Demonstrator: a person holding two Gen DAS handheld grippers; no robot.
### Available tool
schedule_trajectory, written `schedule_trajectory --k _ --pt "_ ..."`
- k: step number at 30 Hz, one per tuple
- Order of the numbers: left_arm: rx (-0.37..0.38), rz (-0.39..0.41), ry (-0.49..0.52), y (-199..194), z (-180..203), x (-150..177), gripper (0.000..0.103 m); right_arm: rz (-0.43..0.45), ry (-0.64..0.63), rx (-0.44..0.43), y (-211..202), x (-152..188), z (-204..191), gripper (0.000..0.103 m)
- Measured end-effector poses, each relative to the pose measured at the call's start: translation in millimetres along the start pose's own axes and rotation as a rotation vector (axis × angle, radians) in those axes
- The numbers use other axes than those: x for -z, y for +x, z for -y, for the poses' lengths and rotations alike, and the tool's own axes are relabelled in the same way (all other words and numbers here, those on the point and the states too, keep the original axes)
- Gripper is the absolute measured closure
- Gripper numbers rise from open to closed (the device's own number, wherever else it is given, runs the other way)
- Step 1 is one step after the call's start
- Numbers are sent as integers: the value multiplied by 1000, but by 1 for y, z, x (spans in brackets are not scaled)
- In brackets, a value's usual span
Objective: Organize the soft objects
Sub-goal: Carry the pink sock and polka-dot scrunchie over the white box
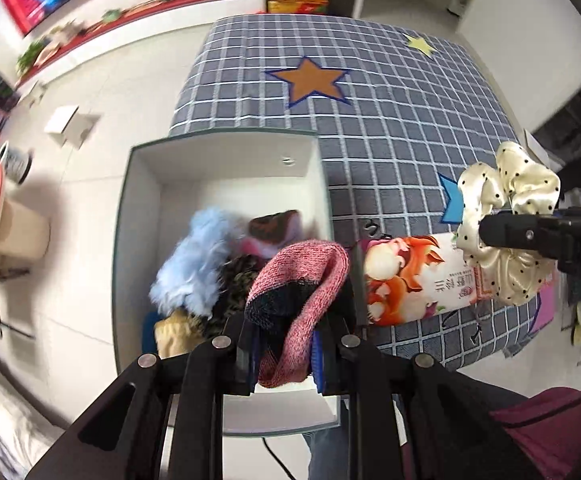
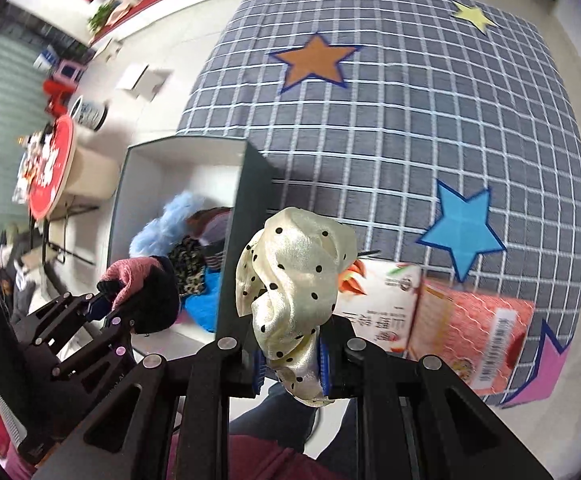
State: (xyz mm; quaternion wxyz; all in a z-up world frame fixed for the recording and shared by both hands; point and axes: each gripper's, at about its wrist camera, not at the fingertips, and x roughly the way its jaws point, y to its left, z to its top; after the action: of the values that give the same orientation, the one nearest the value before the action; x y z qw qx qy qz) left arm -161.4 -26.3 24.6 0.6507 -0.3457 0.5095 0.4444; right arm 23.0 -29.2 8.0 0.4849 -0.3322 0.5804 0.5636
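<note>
Two soft things, one in each gripper

We are holding a pink sock pinched tight in our left gripper, low in the middle of the left view, right over the white box, so it can drop in with the fluffy blue thing and other soft things. Our right gripper is pinching a shiny cream scrunchie with black dots, low in the middle of the right view, beside the box wall, above the checked cloth and a snack packet. We think it is going into the box too.
</note>
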Motion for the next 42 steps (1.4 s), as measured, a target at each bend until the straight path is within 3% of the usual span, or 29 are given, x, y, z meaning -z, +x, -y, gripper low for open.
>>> schedule_trajectory --k 16,42 --pt "-26 31 -94 -16 -31 18 81 -41 -117 1 11 -2 -45 82" --pt "-35 16 -116 -13 -38 19 81 -48 -113 -6 15 -3 -48 82"
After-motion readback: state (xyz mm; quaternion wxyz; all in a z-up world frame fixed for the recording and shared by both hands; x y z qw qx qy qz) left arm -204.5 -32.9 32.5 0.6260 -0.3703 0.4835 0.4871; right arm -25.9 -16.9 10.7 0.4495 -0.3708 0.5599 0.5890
